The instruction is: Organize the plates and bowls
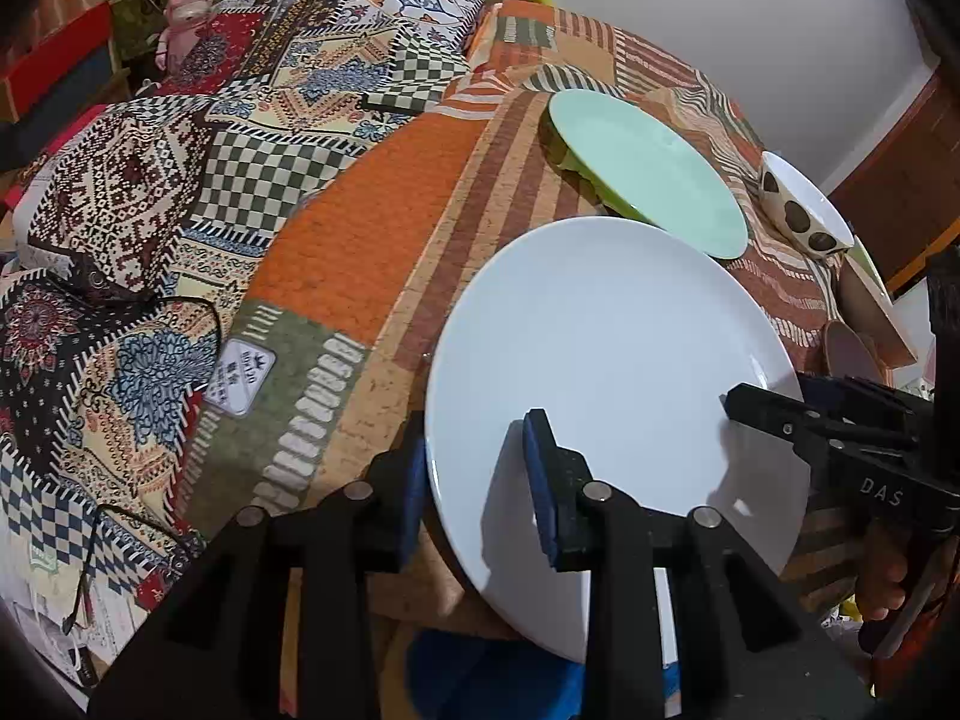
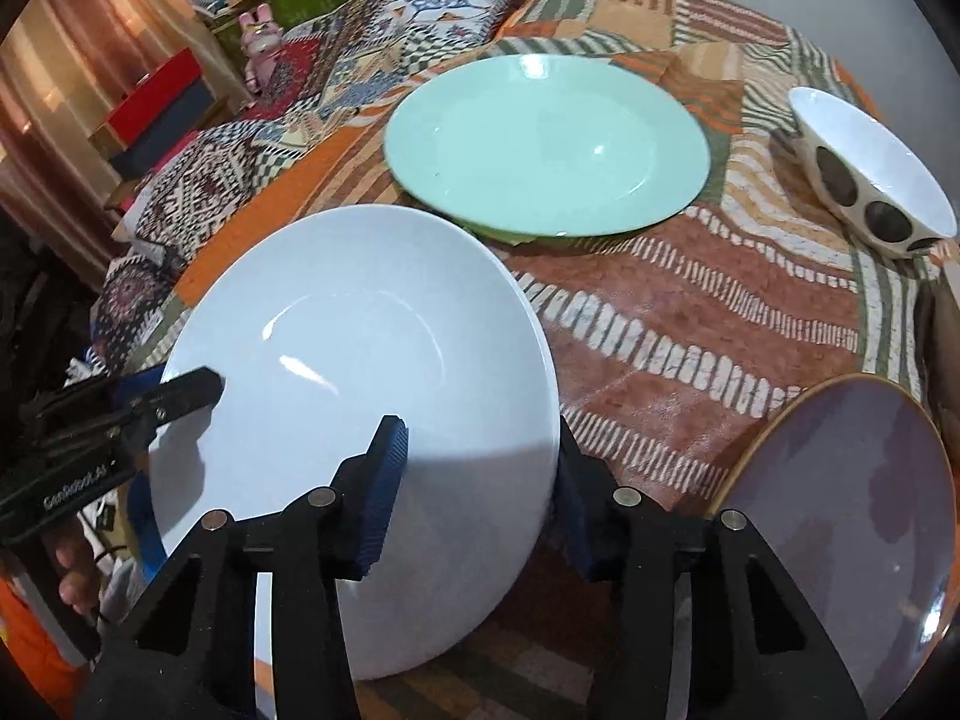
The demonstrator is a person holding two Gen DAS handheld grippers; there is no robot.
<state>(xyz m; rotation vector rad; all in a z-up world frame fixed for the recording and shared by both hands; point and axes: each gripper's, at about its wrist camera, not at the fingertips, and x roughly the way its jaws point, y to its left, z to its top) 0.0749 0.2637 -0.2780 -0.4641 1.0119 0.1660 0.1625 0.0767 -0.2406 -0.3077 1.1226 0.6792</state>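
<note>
While the left claw [image 1: 474, 474] clamps the white plate's [image 1: 606, 372] near-left rim, the right claw [image 2: 480, 480] straddles its right rim, pads close but contact uncertain. Tilted, the plate sits on the worktop [image 2: 690, 312], just before the green plate [image 2: 546, 144]; bowl [image 2: 870, 174] far right. Likely step: lifting it, then stacking onto green.

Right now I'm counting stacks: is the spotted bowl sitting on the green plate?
No, the spotted bowl stands apart on the patterned cloth, to the right of the green plate.
</note>
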